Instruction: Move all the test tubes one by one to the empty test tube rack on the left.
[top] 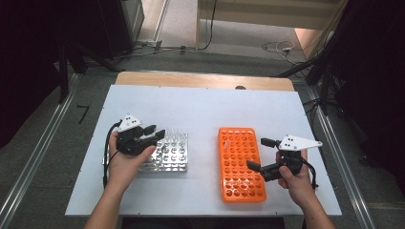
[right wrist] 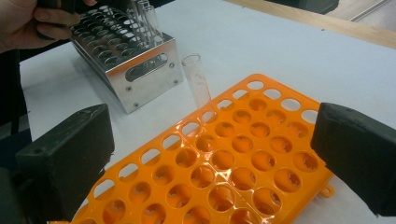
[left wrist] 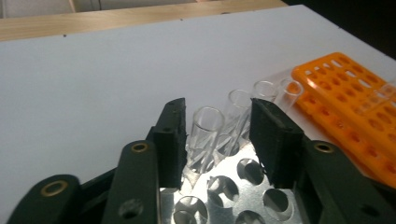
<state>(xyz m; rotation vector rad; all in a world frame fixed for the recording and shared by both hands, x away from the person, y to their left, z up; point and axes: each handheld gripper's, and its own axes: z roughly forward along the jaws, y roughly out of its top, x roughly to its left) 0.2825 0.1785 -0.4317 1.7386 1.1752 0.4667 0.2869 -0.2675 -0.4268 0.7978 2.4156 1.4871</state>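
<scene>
A steel tube rack (top: 173, 157) stands left of centre with several clear glass tubes (top: 174, 135) upright along its far row. My left gripper (top: 157, 132) is at that row's left end, open. In the left gripper view its jaws (left wrist: 218, 112) straddle one upright tube (left wrist: 205, 133); the left pad is close beside it and the right pad stands apart. An orange rack (top: 239, 171) lies right of centre with one clear tube (right wrist: 198, 84) leaning in a far-left hole. My right gripper (top: 256, 153) hovers over the orange rack's right side, open wide and holding nothing (right wrist: 215, 140).
The white tabletop (top: 205, 109) has free room behind and between the racks. A wooden strip (top: 200, 80) runs along the far edge. The two racks sit close together, orange rack (left wrist: 345, 93) just right of the steel one (left wrist: 224, 186). The person's left hand (right wrist: 28, 23) is by the steel rack (right wrist: 140, 74).
</scene>
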